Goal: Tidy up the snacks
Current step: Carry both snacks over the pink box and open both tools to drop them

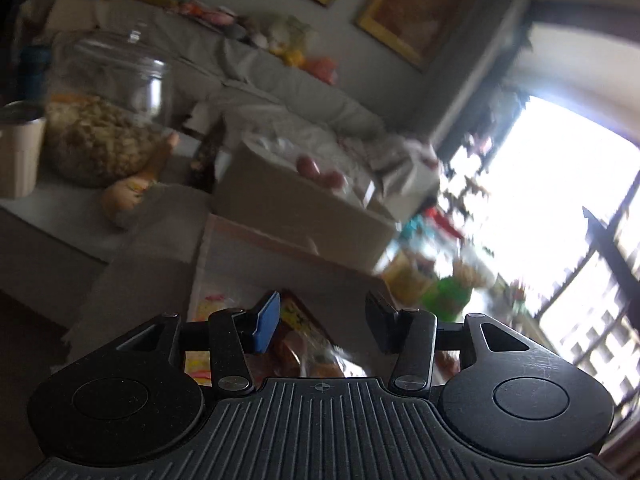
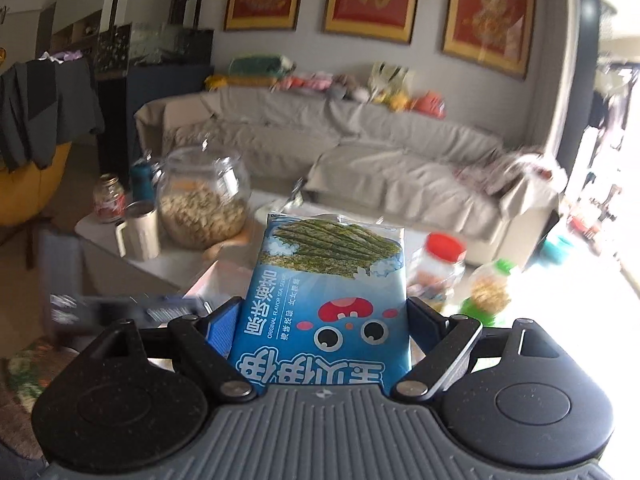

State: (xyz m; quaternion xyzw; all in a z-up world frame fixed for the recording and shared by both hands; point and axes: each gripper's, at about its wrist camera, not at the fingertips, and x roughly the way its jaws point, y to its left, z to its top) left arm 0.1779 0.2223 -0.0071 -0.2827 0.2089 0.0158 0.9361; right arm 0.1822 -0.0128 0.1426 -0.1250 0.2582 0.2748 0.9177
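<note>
My right gripper (image 2: 322, 316) is shut on a blue seaweed snack bag (image 2: 332, 276), which stands upright between its fingers and hides the table just ahead. My left gripper (image 1: 324, 320) is open with nothing between its fingers. It hangs over several snack packets (image 1: 304, 348) that lie flat on the low table, blurred. Beyond it stands a cardboard box (image 1: 304, 208) with pale wrapping and reddish things inside.
A big glass jar of pale snacks (image 2: 200, 204) and a cream cup (image 2: 140, 234) stand at the table's left, with a small red jar (image 2: 108, 200) behind. A red-lidded jar (image 2: 440, 256) and a green-lidded jar (image 2: 490, 292) stand right. A grey sofa (image 2: 360, 152) lies beyond.
</note>
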